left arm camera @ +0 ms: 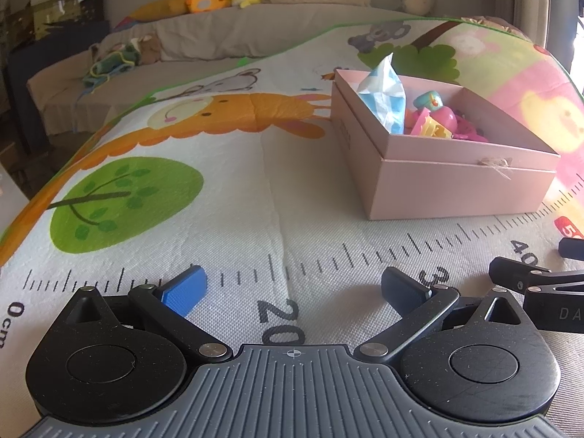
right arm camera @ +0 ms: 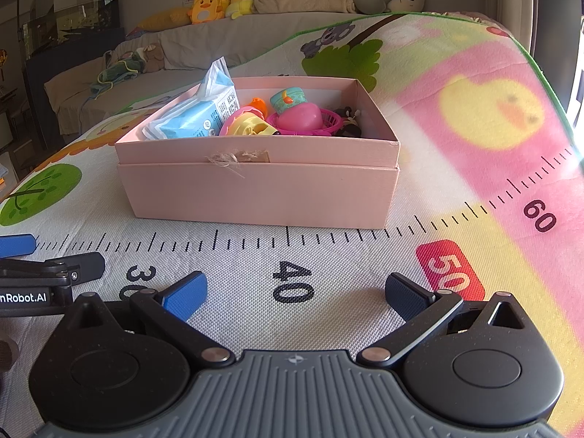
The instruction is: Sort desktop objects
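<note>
A pink cardboard box (left arm camera: 456, 186) (right arm camera: 255, 197) stands on the cartoon play mat. Inside it lie a blue-and-white tissue pack (left arm camera: 383, 95) (right arm camera: 197, 116), a teal toy cup (right arm camera: 288, 99), a pink plastic egg (right arm camera: 299, 118) in a magenta basket, a yellow toy (right arm camera: 248, 127) and a small dark toy (right arm camera: 348, 124). My left gripper (left arm camera: 294, 290) is open and empty, low over the mat, with the box ahead to its right. My right gripper (right arm camera: 295, 294) is open and empty too, just in front of the box's near wall. Each gripper shows at the edge of the other's view.
The play mat (right arm camera: 292, 255) carries a printed ruler along its front. Behind it runs a grey sofa (right arm camera: 182, 43) with several plush toys (right arm camera: 206, 3) and cushions. A dark glass tank (right arm camera: 69, 25) stands at the far left.
</note>
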`<state>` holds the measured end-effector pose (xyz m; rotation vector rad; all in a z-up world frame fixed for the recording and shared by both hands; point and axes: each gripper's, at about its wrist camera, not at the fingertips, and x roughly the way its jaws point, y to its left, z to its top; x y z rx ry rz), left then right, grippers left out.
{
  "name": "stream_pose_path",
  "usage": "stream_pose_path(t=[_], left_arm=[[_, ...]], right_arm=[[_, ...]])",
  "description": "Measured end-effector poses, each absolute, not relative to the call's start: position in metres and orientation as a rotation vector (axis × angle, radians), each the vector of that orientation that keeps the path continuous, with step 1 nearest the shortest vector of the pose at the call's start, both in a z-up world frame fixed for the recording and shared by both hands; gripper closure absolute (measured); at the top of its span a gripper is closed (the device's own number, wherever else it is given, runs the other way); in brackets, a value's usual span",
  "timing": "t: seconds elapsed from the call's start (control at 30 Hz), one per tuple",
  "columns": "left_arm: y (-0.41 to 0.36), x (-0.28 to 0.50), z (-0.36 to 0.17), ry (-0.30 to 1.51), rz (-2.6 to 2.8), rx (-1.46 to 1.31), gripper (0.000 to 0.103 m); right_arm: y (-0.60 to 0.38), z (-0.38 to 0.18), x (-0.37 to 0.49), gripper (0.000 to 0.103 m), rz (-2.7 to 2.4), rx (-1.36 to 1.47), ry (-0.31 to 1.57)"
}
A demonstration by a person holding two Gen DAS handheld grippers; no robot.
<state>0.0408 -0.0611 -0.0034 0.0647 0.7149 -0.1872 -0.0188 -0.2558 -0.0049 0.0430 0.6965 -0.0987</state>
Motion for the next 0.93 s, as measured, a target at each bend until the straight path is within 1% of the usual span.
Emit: stream_pose_path(t=[0.93], left_arm=[[-0.0602, 0.0413, -0.0019, 0.724, -0.198, 0.068, 0.0]], right_arm=[[-0.2552, -0.0048, -0.0186, 0.0, -0.099, 0.043, 0.696]])
